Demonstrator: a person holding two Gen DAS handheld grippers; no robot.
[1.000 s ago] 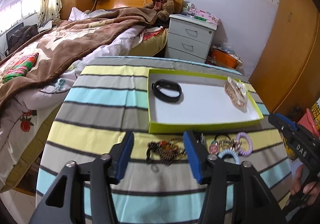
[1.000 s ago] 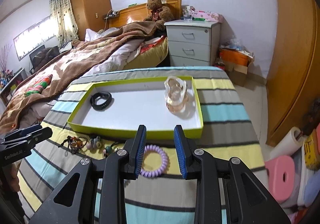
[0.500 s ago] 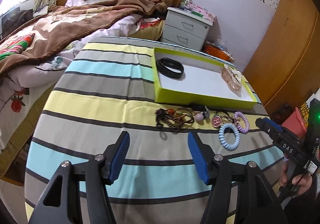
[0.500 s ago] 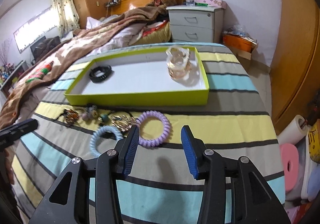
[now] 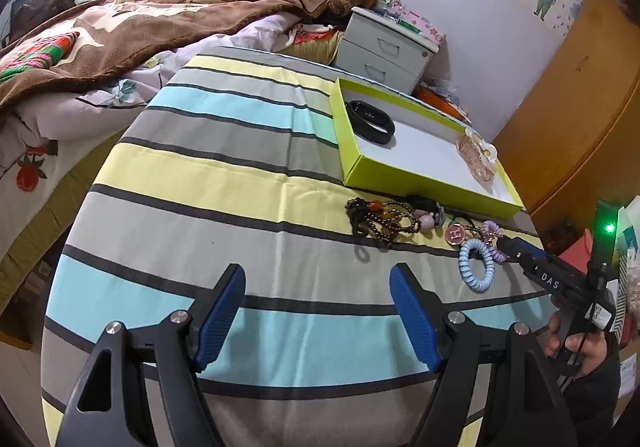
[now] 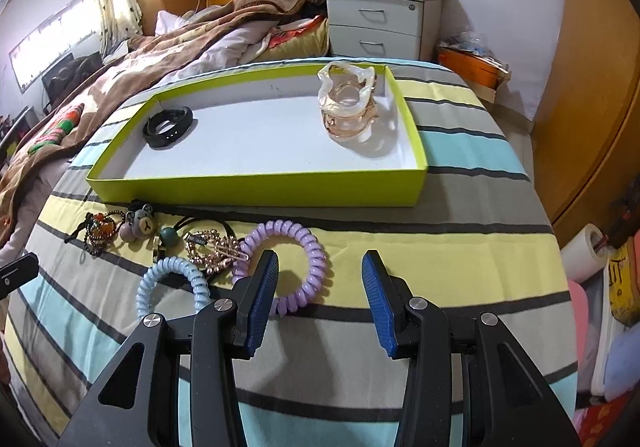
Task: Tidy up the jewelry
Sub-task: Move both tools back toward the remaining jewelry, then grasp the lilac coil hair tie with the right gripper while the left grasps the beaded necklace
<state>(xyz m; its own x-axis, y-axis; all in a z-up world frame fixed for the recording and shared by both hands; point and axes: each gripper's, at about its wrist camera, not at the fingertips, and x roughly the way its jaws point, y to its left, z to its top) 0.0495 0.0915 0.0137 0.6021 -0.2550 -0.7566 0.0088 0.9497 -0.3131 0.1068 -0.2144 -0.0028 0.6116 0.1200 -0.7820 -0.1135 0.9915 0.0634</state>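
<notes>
A lime-green tray (image 6: 256,189) (image 5: 420,183) lies on the striped table, holding a black band (image 6: 168,126) (image 5: 370,122) and a clear pink hair claw (image 6: 348,103) (image 5: 476,159). In front of it lie a beaded bracelet (image 6: 100,231) (image 5: 380,221), bear charm (image 6: 140,225), gold chain (image 6: 212,251), blue coil tie (image 6: 172,287) (image 5: 476,265) and purple coil tie (image 6: 288,255). My right gripper (image 6: 316,283) is open, just behind the purple tie. My left gripper (image 5: 318,303) is open and empty, well short of the jewelry. The right gripper also shows in the left wrist view (image 5: 516,247).
The table wears a striped cloth (image 5: 224,175). A bed with a brown blanket (image 5: 120,27) lies to the left, a grey nightstand (image 6: 384,23) behind, a wooden wardrobe (image 6: 592,87) to the right. Clutter sits on the floor at right.
Both grippers have pulled back from the tray and jewelry toward the table's near edge. The right gripper's jaws have opened wider. The jewelry has not moved.
</notes>
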